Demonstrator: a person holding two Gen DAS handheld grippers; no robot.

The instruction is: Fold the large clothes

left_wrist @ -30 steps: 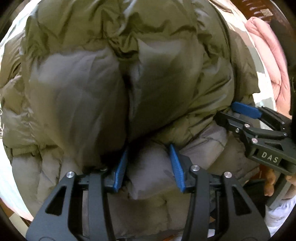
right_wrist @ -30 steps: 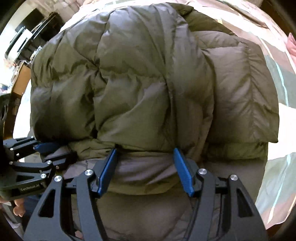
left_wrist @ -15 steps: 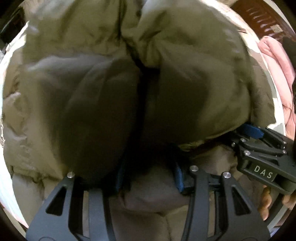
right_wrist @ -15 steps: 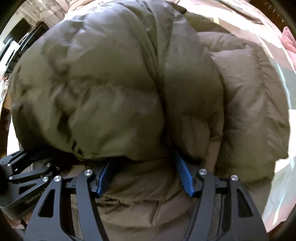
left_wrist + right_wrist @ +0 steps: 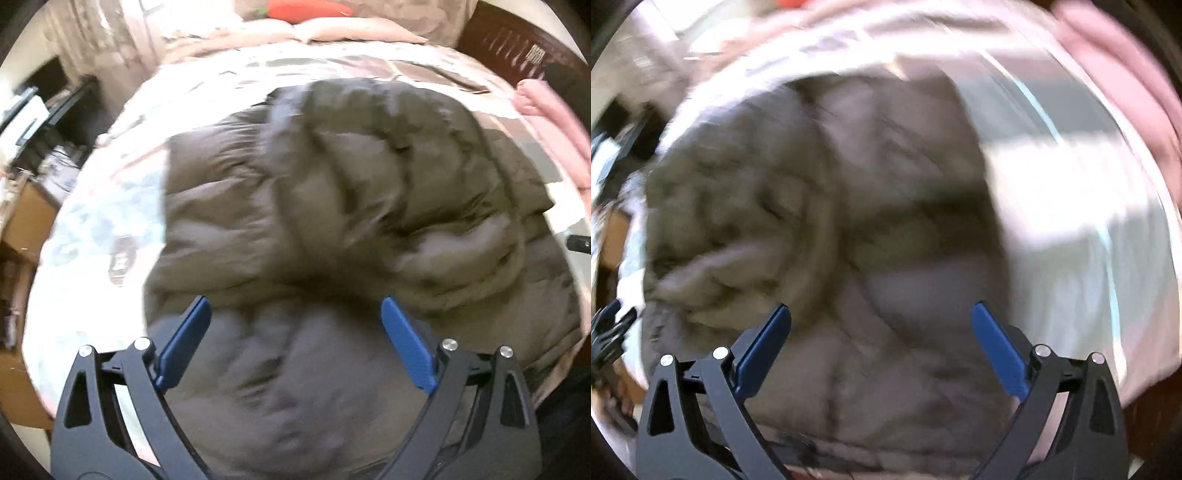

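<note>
Olive-green quilted puffer jacket [image 5: 369, 192] lies bunched on the bed [image 5: 110, 206], which wears a pale patterned cover, and it fills the middle of both wrist views. Its grey lining side [image 5: 288, 376] faces me at six o'clock, with the padded olive folds heaped beyond it toward twelve.

From where I sit, my left claw [image 5: 293, 343] is released: its jaws have just been opening, the blue pads [image 5: 184, 343] stand wide apart above the grey lining, and no cloth is pinched between them. My right claw [image 5: 881, 347] reads the same way, jaws just opened wide, blue pads [image 5: 764, 347] clear of the fabric, nothing clamped. The right view is heavily smeared, so I cannot tell the finer creases there.

In the left view, a pink folded blanket [image 5: 554, 136] sits on the bed at two o'clock, well apart from the jacket, and a red-orange cushion [image 5: 306, 8] rests at twelve near the far edge. A dark wooden headboard [image 5: 509, 48] shows at one o'clock. Cluttered dark shelving [image 5: 44, 122] stands off the bed at ten o'clock. In the right view, the left claw's black tips [image 5: 609, 332] peek in at eight o'clock, just beside the jacket's edge.
</note>
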